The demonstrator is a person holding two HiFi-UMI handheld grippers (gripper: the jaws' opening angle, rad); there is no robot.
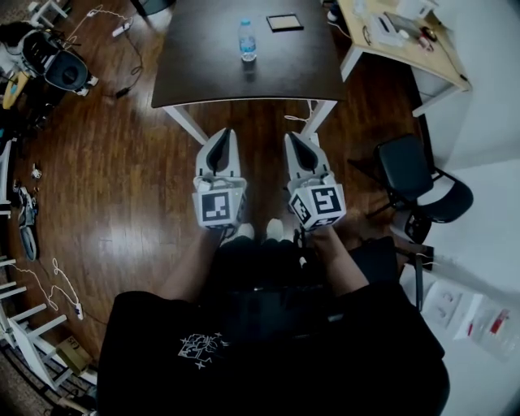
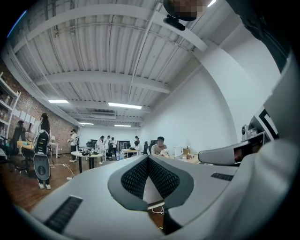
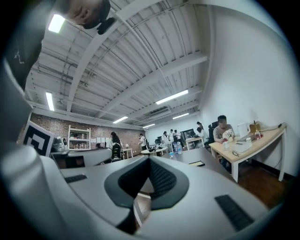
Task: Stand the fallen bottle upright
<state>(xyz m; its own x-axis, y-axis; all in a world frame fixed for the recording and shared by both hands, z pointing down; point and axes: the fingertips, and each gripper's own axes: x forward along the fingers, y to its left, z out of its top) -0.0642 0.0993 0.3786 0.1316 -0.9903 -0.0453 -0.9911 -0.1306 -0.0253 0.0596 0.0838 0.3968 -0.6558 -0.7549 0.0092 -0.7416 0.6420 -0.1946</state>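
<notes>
A clear water bottle point(image 1: 248, 39) with a blue cap and label stands upright on the dark table point(image 1: 211, 73), near its far middle. My left gripper point(image 1: 221, 135) and right gripper point(image 1: 295, 139) are held side by side in front of the person's body, over the wooden floor, short of the table's near edge. Both point level toward the table. The left gripper point(image 2: 148, 157) has its jaws shut, tips touching, with nothing between them. The right gripper point(image 3: 149, 159) is likewise shut and empty. Neither touches the bottle.
A flat black tablet-like object point(image 1: 284, 22) lies on the table beyond the bottle. A light wooden desk point(image 1: 443, 61) stands at the far right, a black chair point(image 1: 414, 179) to the right. Cables and gear point(image 1: 57, 65) clutter the floor on the left. People stand in the background.
</notes>
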